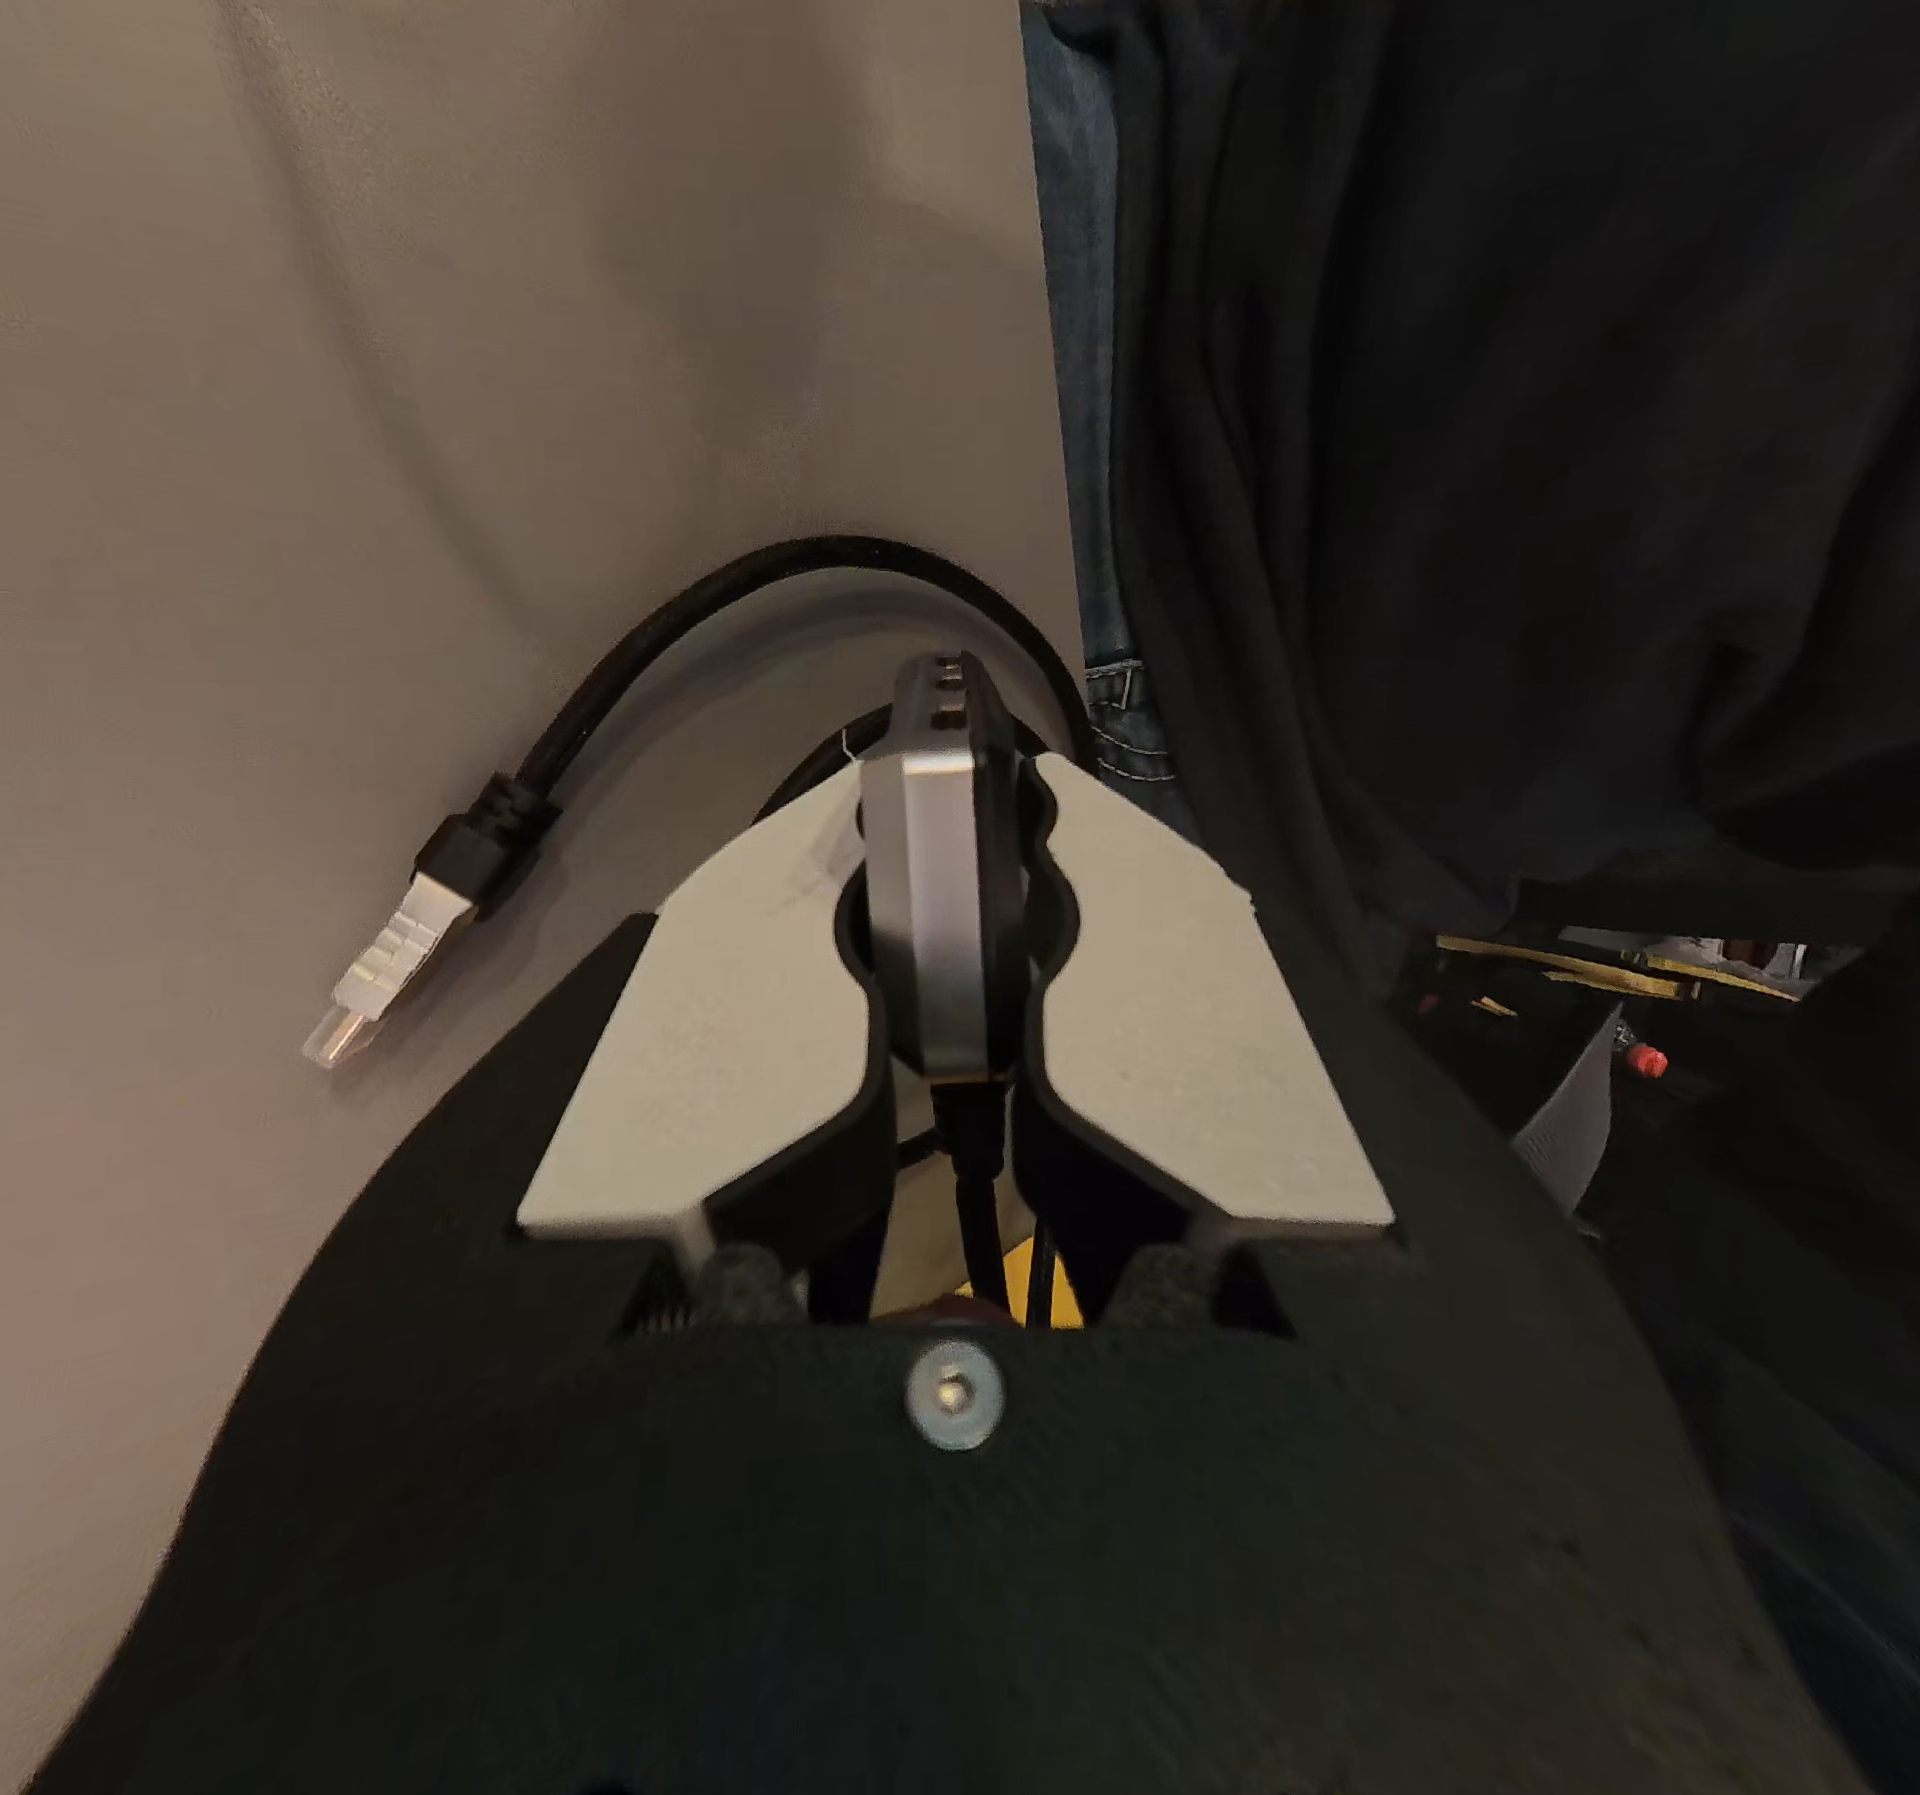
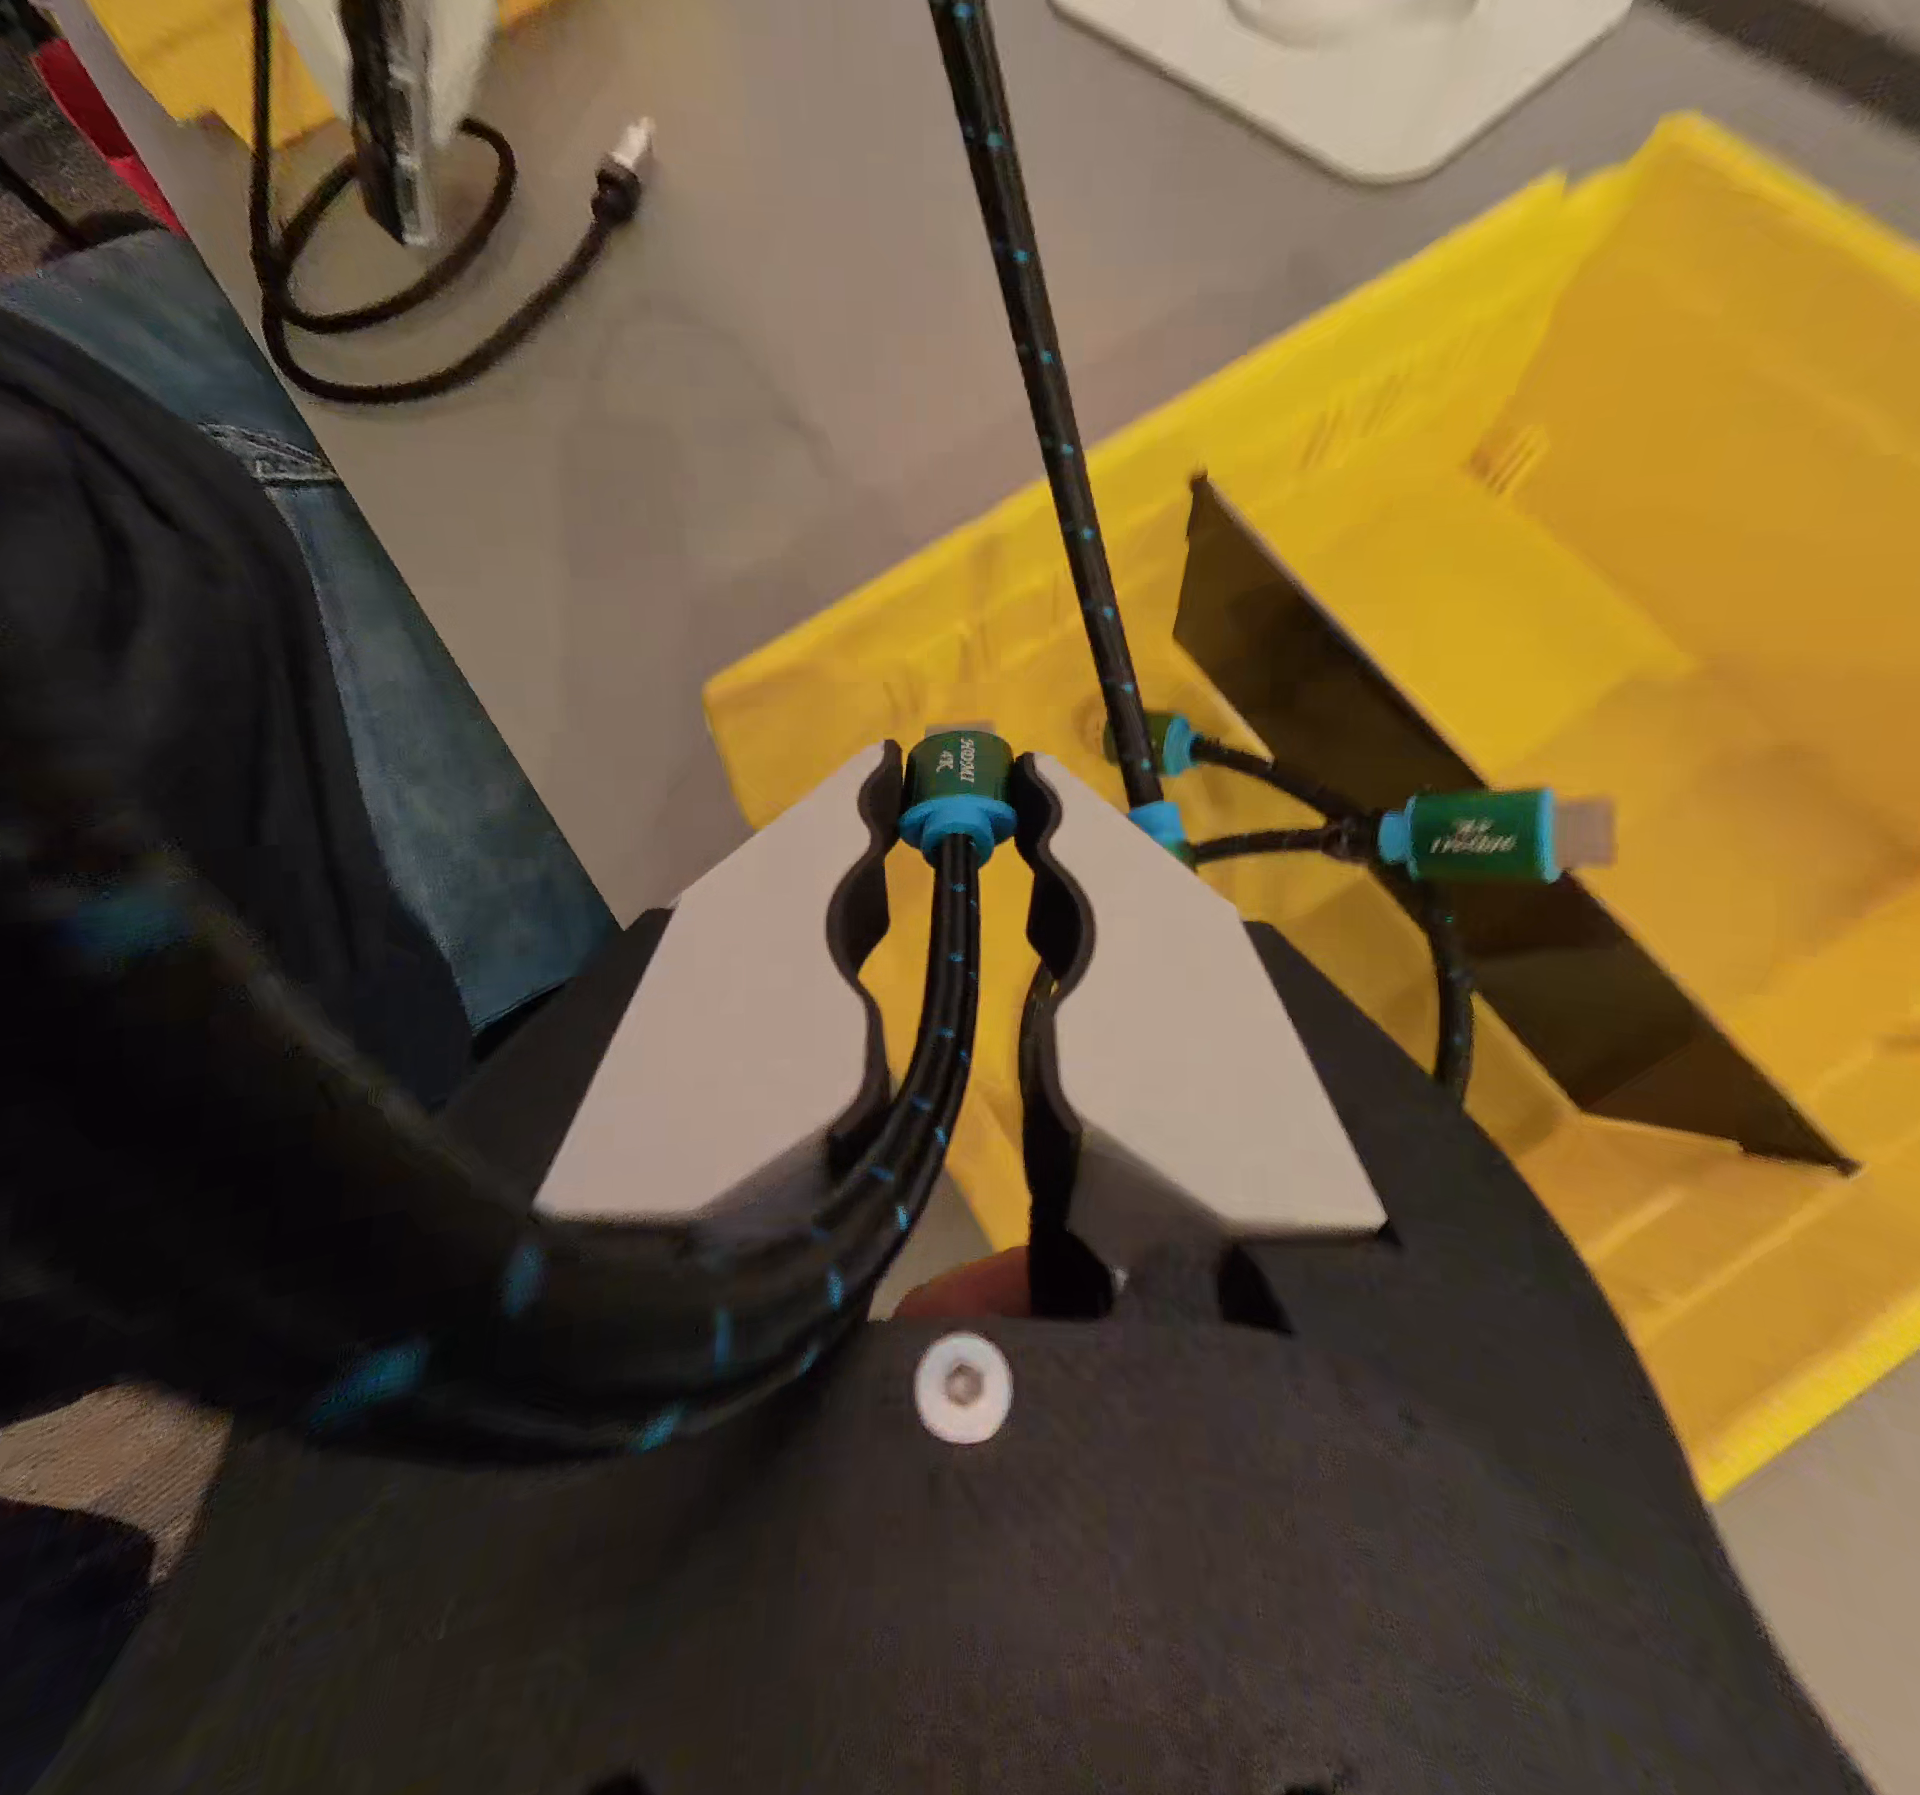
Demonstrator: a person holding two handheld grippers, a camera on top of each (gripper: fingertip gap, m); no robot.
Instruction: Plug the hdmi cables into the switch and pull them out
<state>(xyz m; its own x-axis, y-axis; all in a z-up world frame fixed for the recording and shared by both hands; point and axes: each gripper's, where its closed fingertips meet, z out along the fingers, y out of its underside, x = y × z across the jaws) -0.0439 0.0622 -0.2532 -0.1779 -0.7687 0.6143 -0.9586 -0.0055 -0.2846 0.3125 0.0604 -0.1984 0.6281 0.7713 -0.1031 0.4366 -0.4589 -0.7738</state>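
The slim silver-and-black HDMI switch (image 1: 935, 872) stands on edge, clamped between the left gripper's (image 1: 951, 872) grey fingers (image 1: 727, 997), its row of ports facing away toward twelve o'clock. Its own black braided pigtail cable (image 1: 727, 602) arcs over to nine o'clock, and the pigtail's silver plug (image 1: 400, 935) lies loose on the grey tabletop (image 1: 416, 291).

The right gripper (image 2: 956, 789) is closed on the green metal HDMI plug with a blue collar (image 2: 954, 774), pinched at the fingertips; its black cable flecked with blue (image 2: 935, 1018) runs back between the fingers and off to eight o'clock. A second green plug (image 2: 1475, 836) hangs free at three o'clock over the yellow plastic bin (image 2: 1662, 395).

In the right wrist view the switch and the left gripper sit well apart at eleven o'clock. I judge the step to be bringing the plug to a port. It calls for turning the plug's flat face parallel to the slot, keeping the switch braced firmly, and pushing straight along the port's axis; the short fingertip hold could let the plug twist.
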